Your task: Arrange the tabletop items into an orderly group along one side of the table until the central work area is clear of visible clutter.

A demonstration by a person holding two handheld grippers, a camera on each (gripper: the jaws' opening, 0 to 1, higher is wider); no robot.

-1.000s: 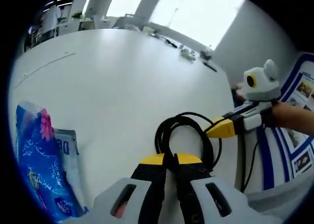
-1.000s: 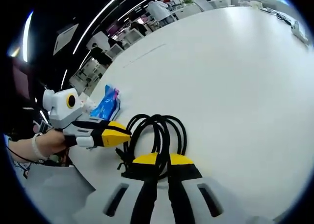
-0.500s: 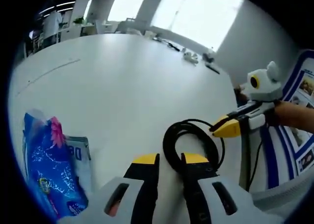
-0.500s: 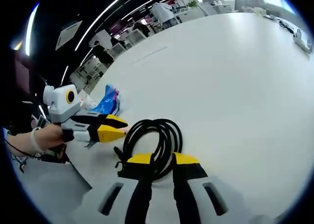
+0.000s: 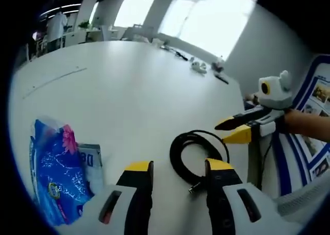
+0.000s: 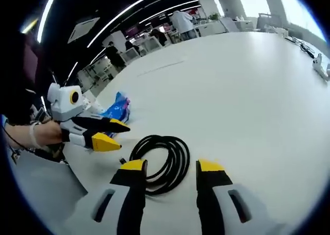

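Both grippers have let go of the coiled black cable [image 5: 193, 153] since a second ago: the left gripper [image 5: 178, 169] and the right gripper [image 6: 169, 168] now stand with yellow-tipped jaws wide apart and empty, the coil lying flat on the white table [image 5: 129, 85] just ahead of each. In the left gripper view a blue packet [image 5: 55, 165] lies at lower left near the table's near edge. Across the upper half of both views the tabletop is broad and bare, with a few small items at its far edge.
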